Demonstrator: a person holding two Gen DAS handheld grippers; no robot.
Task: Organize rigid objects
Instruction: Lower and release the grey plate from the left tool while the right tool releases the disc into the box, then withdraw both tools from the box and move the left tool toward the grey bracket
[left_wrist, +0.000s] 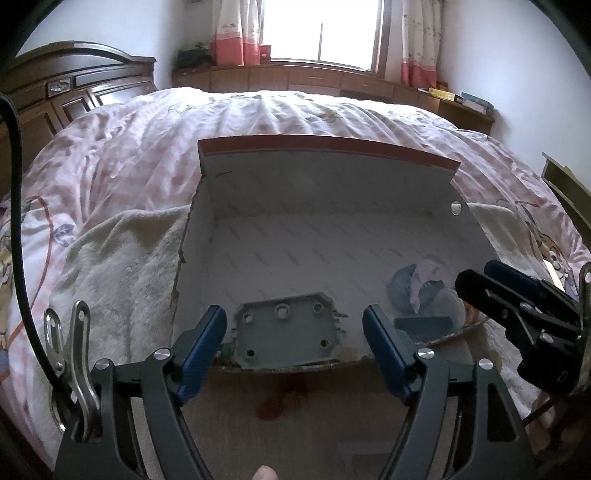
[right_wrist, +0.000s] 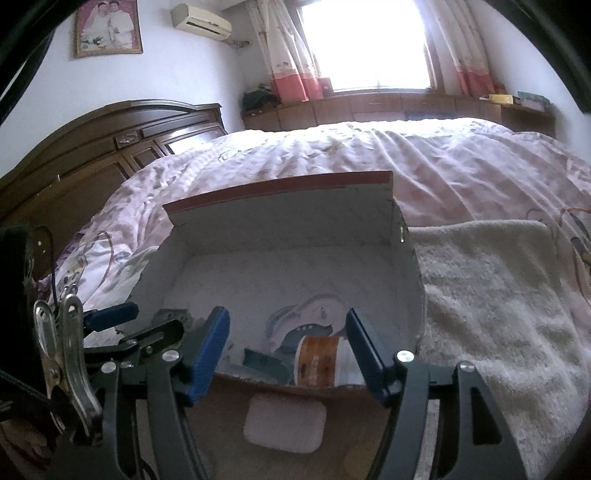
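Note:
An open cardboard box (left_wrist: 325, 184) with a white inside and its lid standing up at the back lies on the bed; it also shows in the right wrist view (right_wrist: 280, 229). Inside near the front wall lie a grey plastic housing with round holes (left_wrist: 286, 334), a round blue and pink printed item (left_wrist: 421, 284), a small teal piece (left_wrist: 424, 326) and a tub with an orange label (right_wrist: 319, 360). My left gripper (left_wrist: 295, 354) is open and empty, just above the box's front edge over the grey housing. My right gripper (right_wrist: 288, 354) is open and empty over the tub.
The box sits on a cream towel (right_wrist: 491, 295) spread over a pink patterned bedspread (left_wrist: 258, 114). A dark wooden headboard (right_wrist: 110, 147) stands to the left. Low wooden cabinets (left_wrist: 314, 79) run under the window behind the bed. A white label (right_wrist: 284, 424) is on the box's front flap.

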